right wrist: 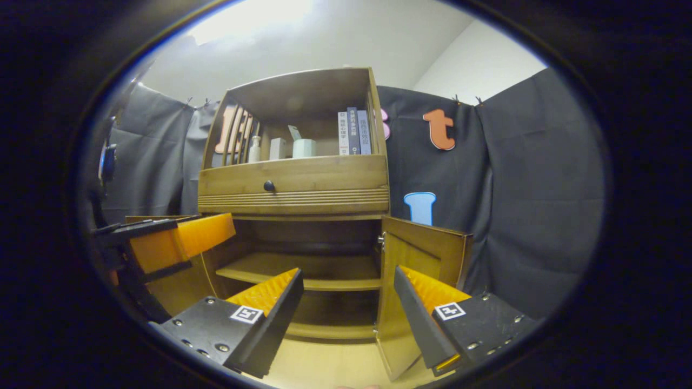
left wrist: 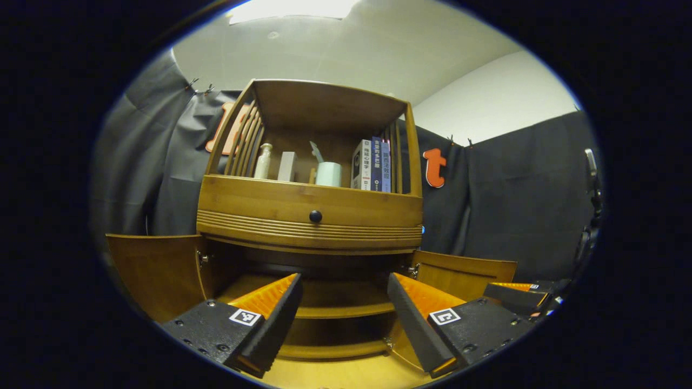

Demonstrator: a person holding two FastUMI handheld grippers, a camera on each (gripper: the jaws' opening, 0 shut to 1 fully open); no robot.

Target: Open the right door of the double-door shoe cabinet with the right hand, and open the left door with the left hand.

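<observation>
Both doors of the shoe cabinet (right wrist: 294, 186) stand open: left door (left wrist: 154, 270) swung out wide, right door (right wrist: 419, 254) out at approx 90 deg. Left gripper (left wrist: 344, 302) jaws apart, empty, facing inner shelves (left wrist: 346, 310). Right gripper (right wrist: 346, 297) also spread, holding nothing, just beside right door edge. Books (right wrist: 354, 132) up top.

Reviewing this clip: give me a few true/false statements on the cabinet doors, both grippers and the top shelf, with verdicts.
1. Both doors of the wooden shoe cabinet, the left door and the right door, stand open. True.
2. The right gripper is clamped on the right door. False: its fingers are spread, holding nothing.
3. The left gripper is open. True.
4. The black round drawer knob is missing. False: it sits on the drawer front.
5. Upright books stand on the top shelf. True.
</observation>
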